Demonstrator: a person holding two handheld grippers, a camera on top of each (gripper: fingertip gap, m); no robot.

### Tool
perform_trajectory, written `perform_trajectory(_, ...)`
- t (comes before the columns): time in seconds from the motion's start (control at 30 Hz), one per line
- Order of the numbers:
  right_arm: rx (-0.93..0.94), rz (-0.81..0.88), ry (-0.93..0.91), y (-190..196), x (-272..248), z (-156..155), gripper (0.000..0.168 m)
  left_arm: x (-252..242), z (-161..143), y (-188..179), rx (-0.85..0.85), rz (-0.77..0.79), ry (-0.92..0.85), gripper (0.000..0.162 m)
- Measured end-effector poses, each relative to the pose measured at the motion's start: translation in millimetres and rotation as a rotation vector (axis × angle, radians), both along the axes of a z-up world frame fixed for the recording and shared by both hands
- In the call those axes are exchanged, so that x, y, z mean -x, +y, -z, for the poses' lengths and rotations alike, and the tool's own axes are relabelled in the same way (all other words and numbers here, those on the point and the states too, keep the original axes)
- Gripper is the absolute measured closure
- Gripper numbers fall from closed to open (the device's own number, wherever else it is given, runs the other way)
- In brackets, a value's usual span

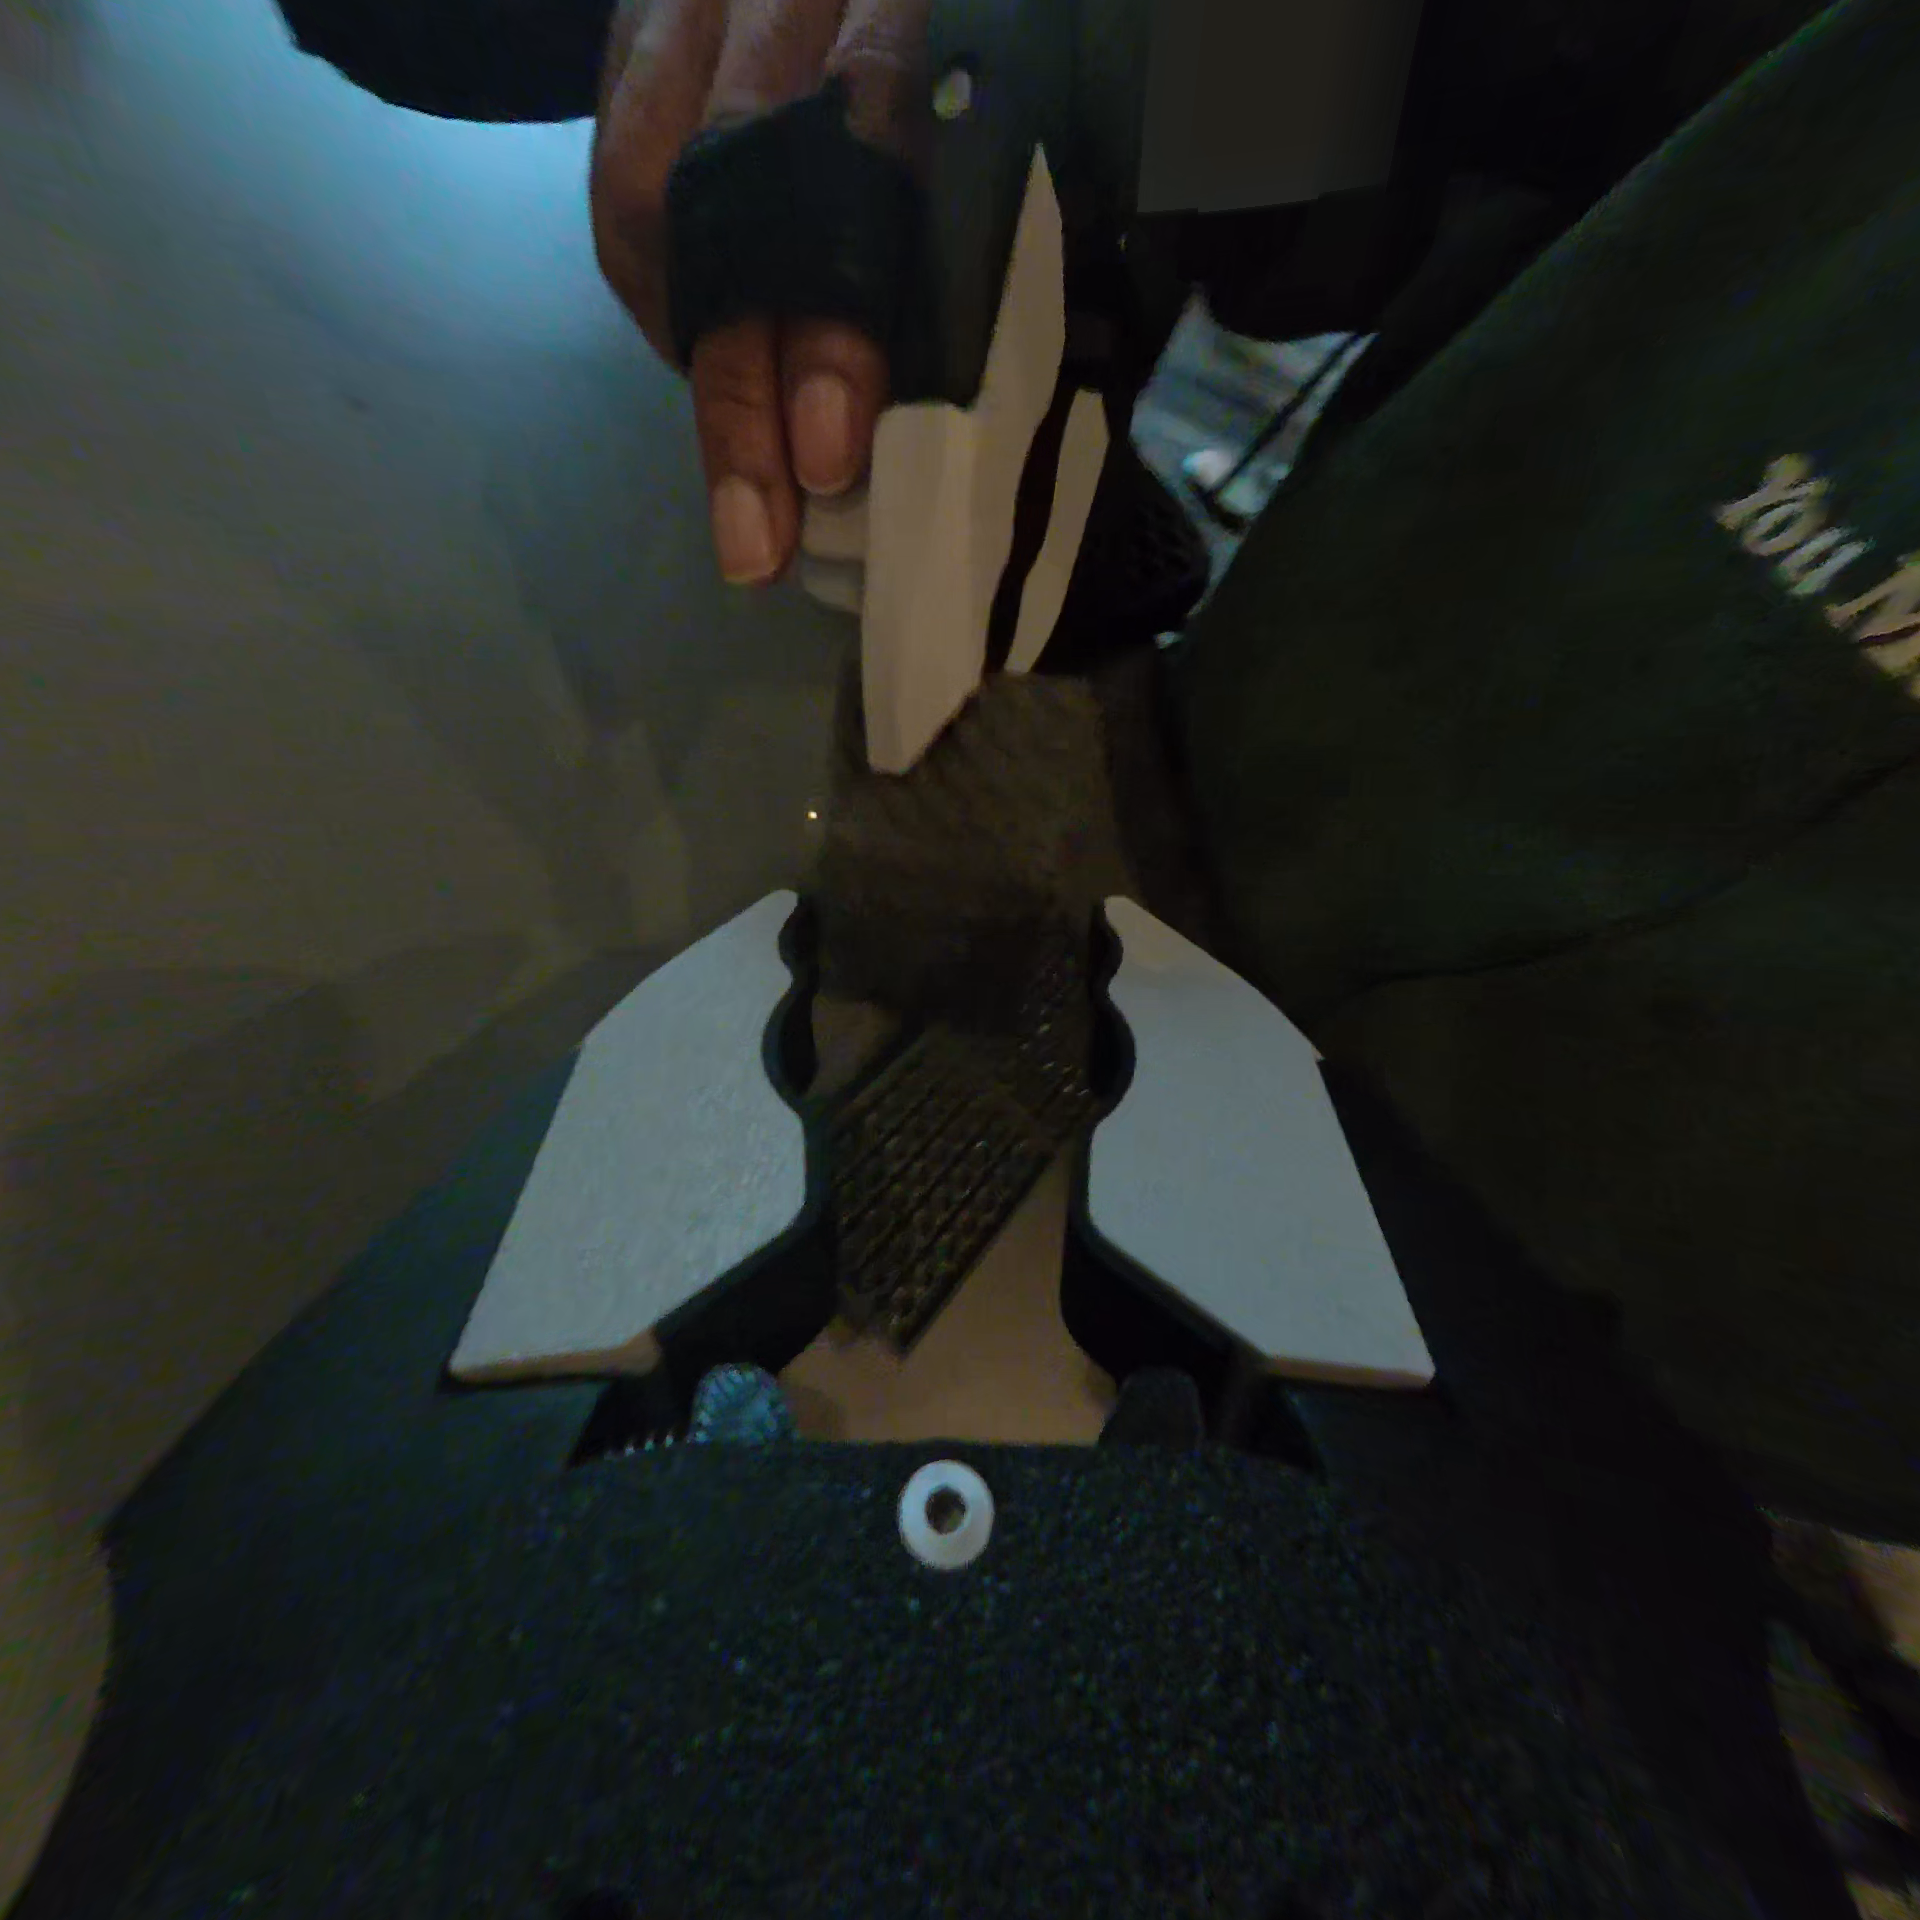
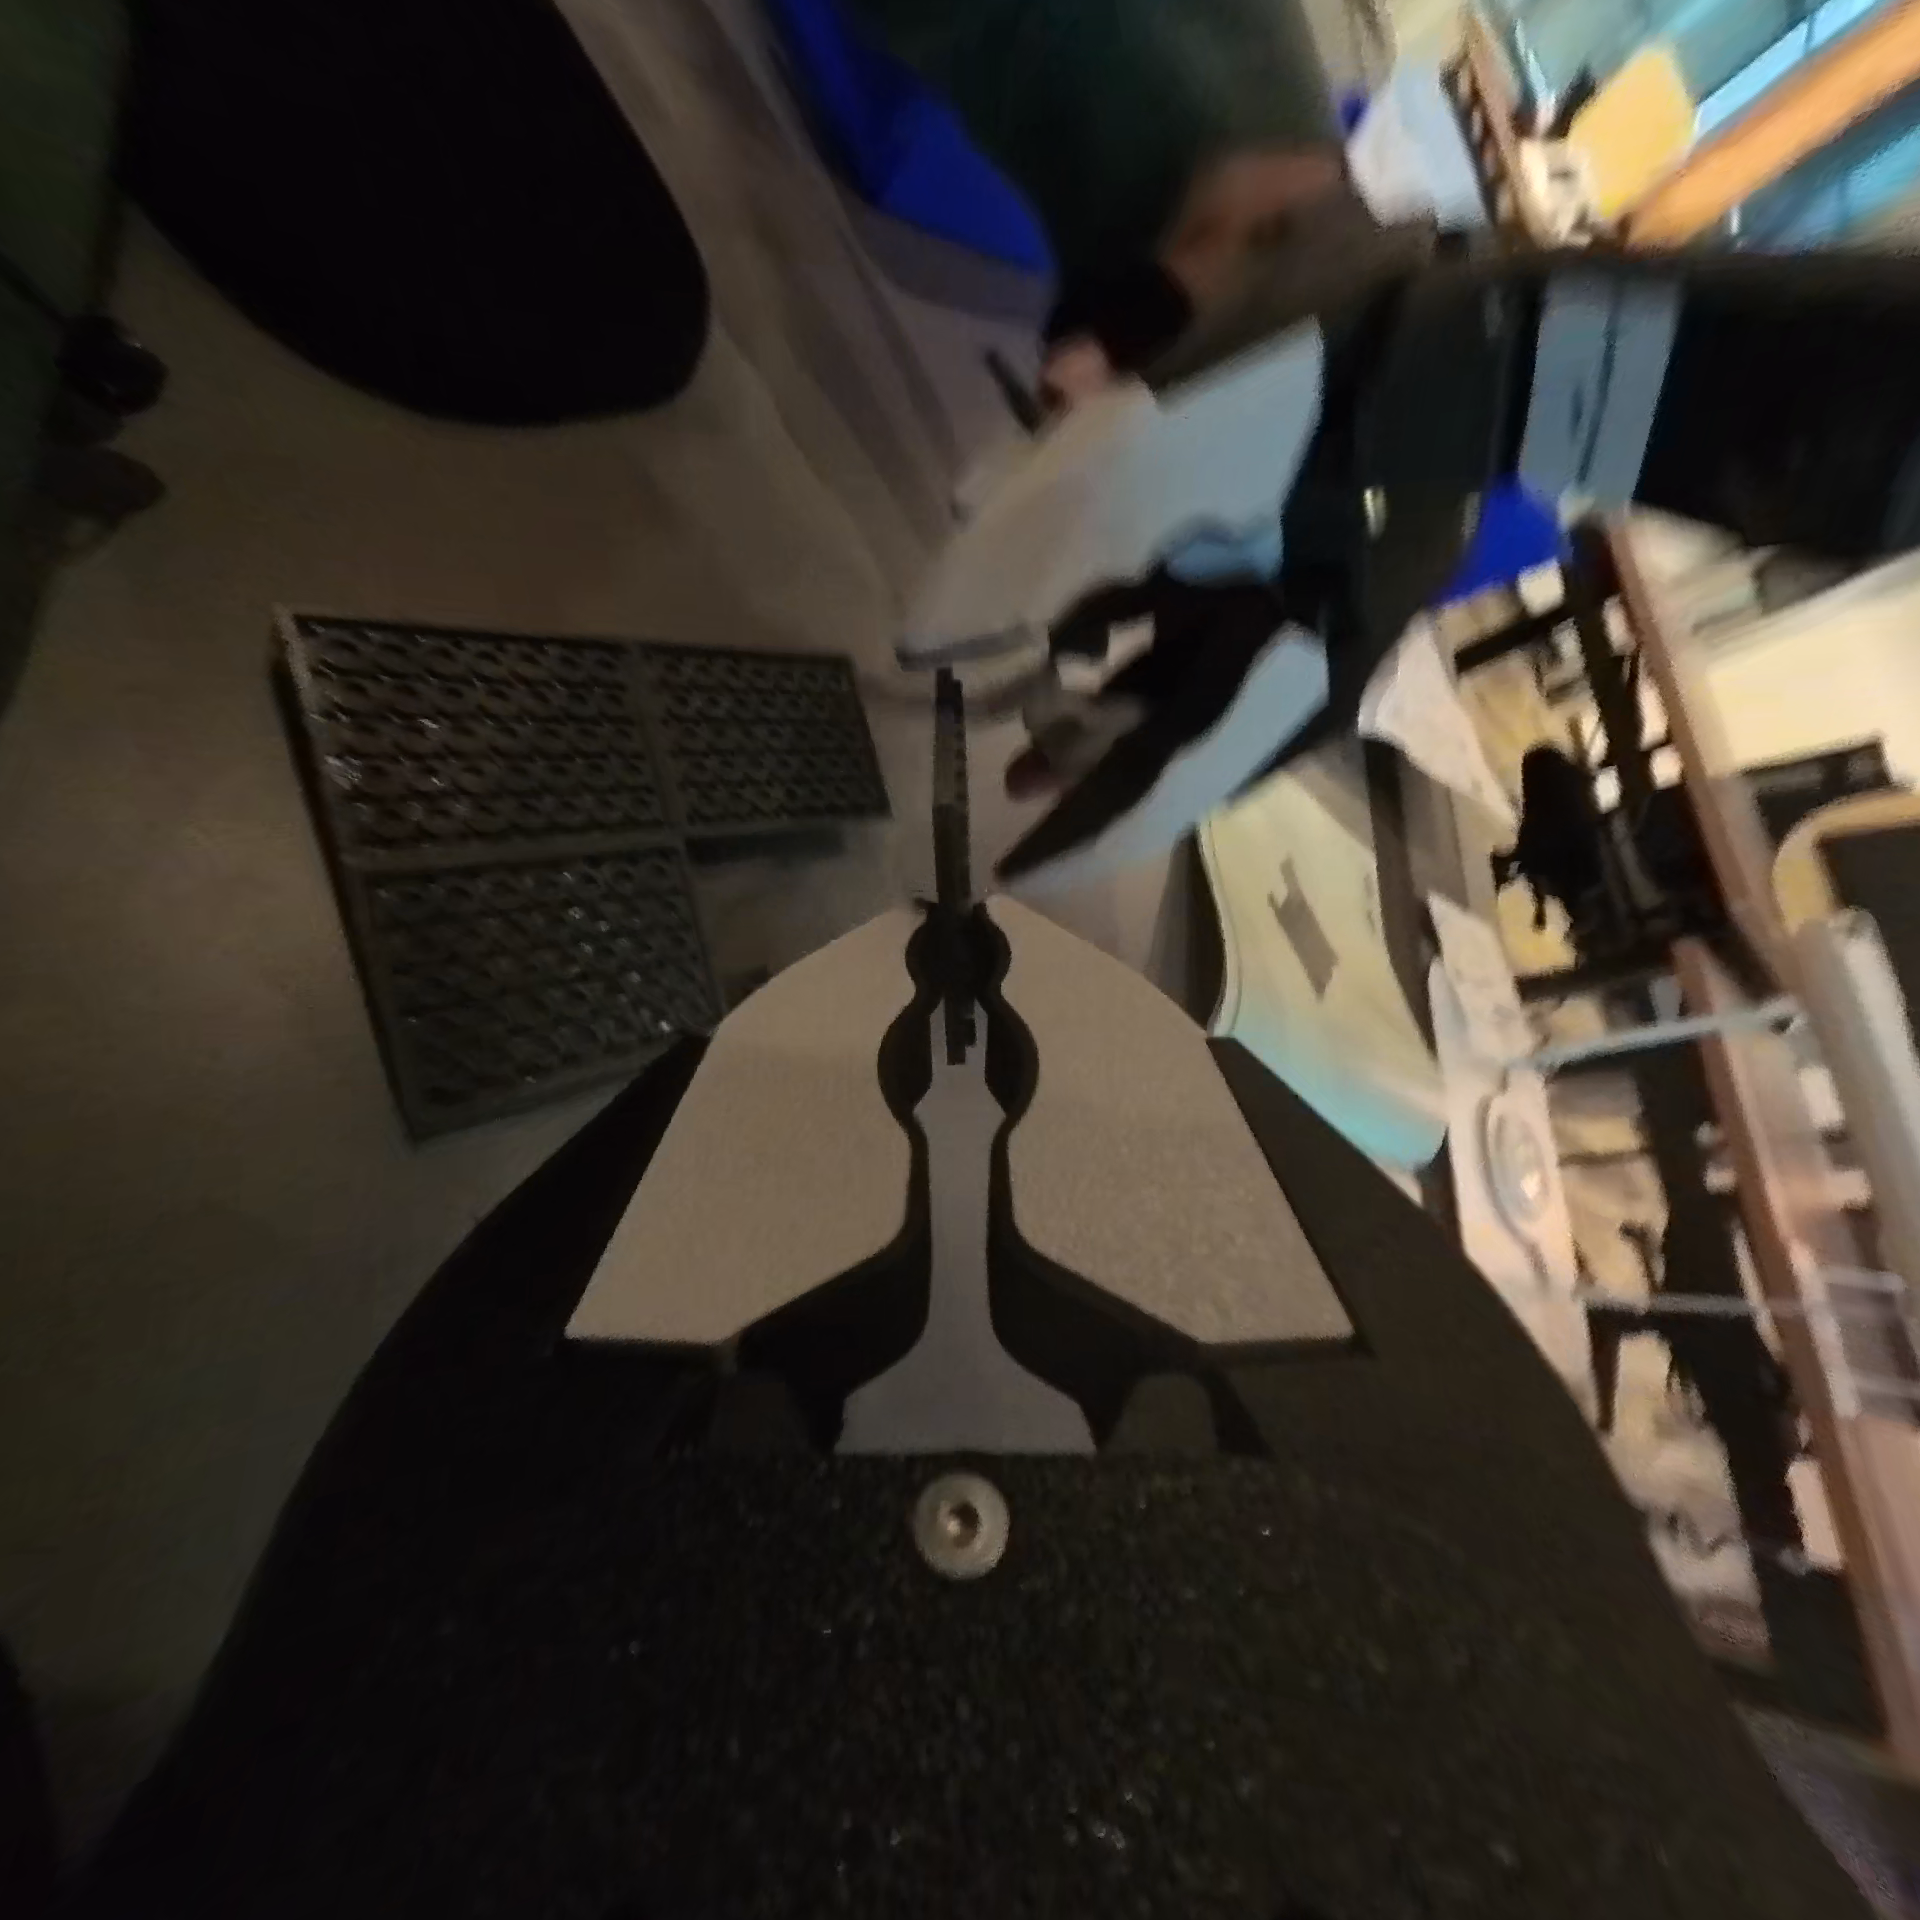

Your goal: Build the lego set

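The dark studded flat plate (image 1: 961,1132) runs diagonally, near-left to far-right, pinched between the left gripper (image 1: 954,940) jaws; the right gripper (image 2: 951,925) clamps its thin edge.

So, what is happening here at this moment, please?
A person is building with dark studded plates, one gripper in each hand. The left gripper is shut on one plate, held at a slant. The right gripper is shut on a thin dark piece, seen edge-on. The person's hand holds that right gripper just ahead of the left one. Three joined plates lie flat on the table.
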State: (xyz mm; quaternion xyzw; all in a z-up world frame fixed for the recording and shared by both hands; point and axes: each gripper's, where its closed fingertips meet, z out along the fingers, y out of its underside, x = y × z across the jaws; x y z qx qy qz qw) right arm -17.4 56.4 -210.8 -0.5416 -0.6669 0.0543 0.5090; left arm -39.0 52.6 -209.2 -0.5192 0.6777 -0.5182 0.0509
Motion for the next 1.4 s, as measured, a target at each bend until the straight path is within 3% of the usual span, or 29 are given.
perform_trajectory(0.23,0.178,0.123,0.060,13.9,-9.9,5.8,0.164,2.2,7.3,17.1,-0.397,-0.195,-0.088,0.112)
perform_trajectory(0.57,0.610,0.302,0.224,20.5,-6.0,17.1,0.164,3.8,6.9,32.8,-0.816,-0.482,-0.236,0.110)
perform_trajectory(0.7,0.766,0.343,0.323,21.9,0.8,13.0,0.164,3.3,10.3,33.2,-0.866,-0.516,-0.251,0.109)
perform_trajectory(1.07,0.932,0.381,0.454,23.4,15.9,3.3,0.164,2.3,14.8,34.1,-1.034,-0.553,-0.279,0.102)
perform_trajectory(1.4,1.281,0.335,0.676,18.7,23.4,-8.2,0.164,4.0,4.6,41.0,-1.121,-0.594,-0.314,0.106)
